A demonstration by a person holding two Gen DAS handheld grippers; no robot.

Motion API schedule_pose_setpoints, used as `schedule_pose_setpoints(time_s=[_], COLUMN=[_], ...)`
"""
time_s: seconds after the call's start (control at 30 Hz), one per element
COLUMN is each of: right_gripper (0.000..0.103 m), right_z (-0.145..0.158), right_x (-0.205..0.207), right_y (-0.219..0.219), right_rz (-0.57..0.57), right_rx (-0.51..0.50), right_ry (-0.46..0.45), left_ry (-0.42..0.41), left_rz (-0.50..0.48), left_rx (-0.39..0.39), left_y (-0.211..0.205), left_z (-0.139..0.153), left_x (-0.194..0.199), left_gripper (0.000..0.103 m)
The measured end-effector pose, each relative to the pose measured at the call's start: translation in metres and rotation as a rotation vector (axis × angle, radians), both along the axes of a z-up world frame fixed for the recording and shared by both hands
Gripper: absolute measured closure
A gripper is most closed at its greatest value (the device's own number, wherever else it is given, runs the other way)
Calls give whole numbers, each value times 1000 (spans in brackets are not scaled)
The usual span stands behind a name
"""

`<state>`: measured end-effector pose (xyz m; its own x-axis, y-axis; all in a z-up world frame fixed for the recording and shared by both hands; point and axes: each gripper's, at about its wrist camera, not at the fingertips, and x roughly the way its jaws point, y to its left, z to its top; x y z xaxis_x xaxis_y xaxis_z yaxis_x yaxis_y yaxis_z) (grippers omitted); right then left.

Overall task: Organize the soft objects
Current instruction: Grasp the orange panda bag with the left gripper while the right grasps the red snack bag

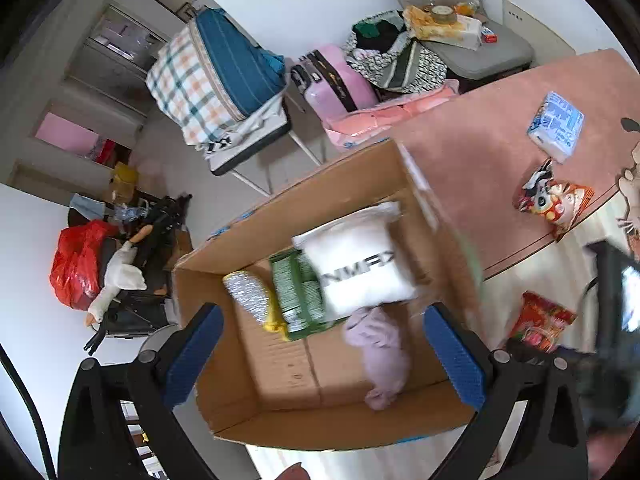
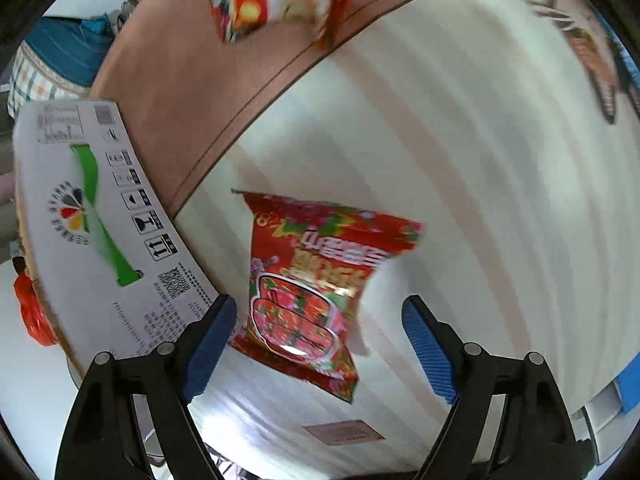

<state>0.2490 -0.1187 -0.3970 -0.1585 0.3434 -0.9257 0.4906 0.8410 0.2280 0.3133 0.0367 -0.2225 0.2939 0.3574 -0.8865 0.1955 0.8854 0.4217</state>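
Note:
An open cardboard box [image 1: 436, 200] holds a white pillow pack [image 1: 360, 264], a green packet [image 1: 298, 292], a silver-and-yellow roll [image 1: 250, 296] and a lilac cloth [image 1: 380, 356]. My left gripper [image 1: 320, 356] is open and empty above the box. My right gripper [image 2: 320, 344] is open, with its fingers either side of a red snack bag [image 2: 312, 292] lying on the striped cloth [image 2: 460, 160]. The bag also shows in the left wrist view [image 1: 540, 320]. An orange cartoon bag [image 1: 554, 200] and a blue-white tissue pack [image 1: 556, 124] lie on the pink table mat [image 1: 480, 128].
The box's white printed side [image 2: 100, 220] stands just left of my right gripper. Chairs piled with a plaid bag [image 1: 212, 80], a pink suitcase [image 1: 340, 84] and clothes stand beyond the table. A red plastic bag [image 1: 76, 264] and a goose toy [image 1: 116, 276] lie on the left.

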Motion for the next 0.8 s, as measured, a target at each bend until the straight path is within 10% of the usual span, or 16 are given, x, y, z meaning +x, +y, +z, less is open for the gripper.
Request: schedule_pose_setpoints(time_s=[0.17, 0.47, 0.8], right_gripper=[52, 54, 39], right_z=[10, 15, 12], right_x=[6, 24, 39], right_y=[-13, -153, -191], right_rz=[126, 91, 76], right_rx=[-47, -104, -97], right_ry=[-25, -4, -8], left_ry=[99, 470, 625], left_rz=[37, 303, 552], left_rx=[-135, -671, -749], left_y=[-26, -88, -115], left_z=[-2, -79, -185], left_x=[26, 91, 117], left_gripper=[0, 11, 29])
